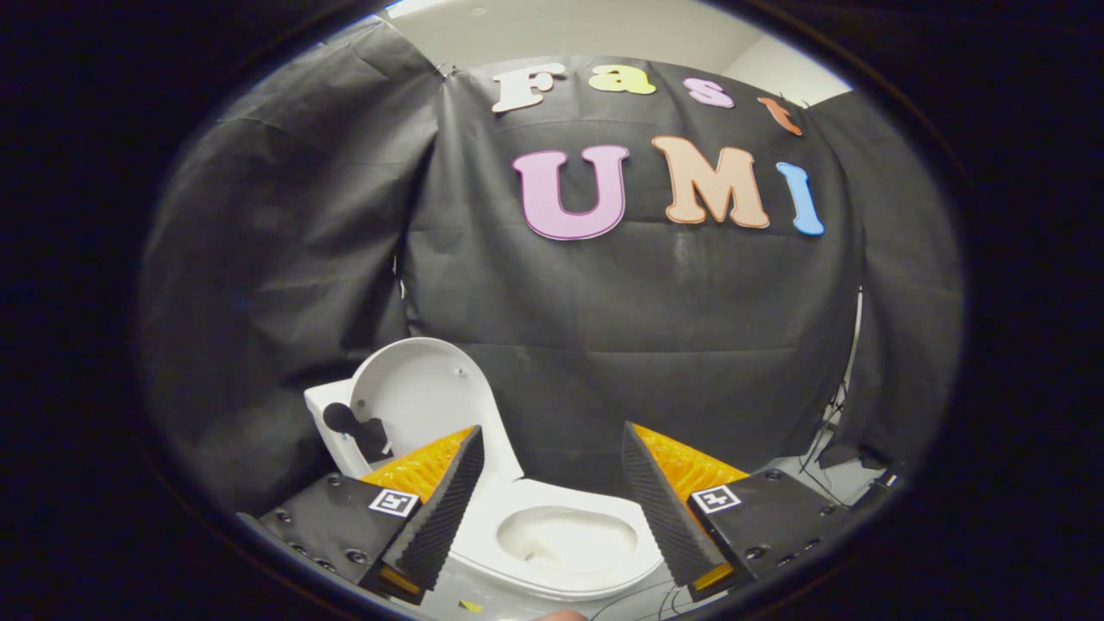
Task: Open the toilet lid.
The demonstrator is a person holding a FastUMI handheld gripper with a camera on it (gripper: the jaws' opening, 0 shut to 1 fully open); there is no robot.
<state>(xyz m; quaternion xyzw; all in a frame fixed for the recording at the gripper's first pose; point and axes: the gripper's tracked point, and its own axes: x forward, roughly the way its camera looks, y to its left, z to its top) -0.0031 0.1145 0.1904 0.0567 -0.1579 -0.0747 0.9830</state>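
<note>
A small white toilet [561,543] stands on the floor below and between my fingers. Its lid [423,401] is raised upright and leans back against the white tank [328,414] behind my left finger. The bowl and seat ring lie uncovered. My gripper [552,444] hovers above the bowl, open, with nothing between the two black ridged fingers [448,509]. The left finger hides the lid's lower edge and the hinge.
Black cloth walls close in the booth behind and on both sides of the toilet. Thin cables [824,431] hang down at the right wall and run over the pale floor [828,479]. A small yellow scrap [470,606] lies on the floor in front of the bowl.
</note>
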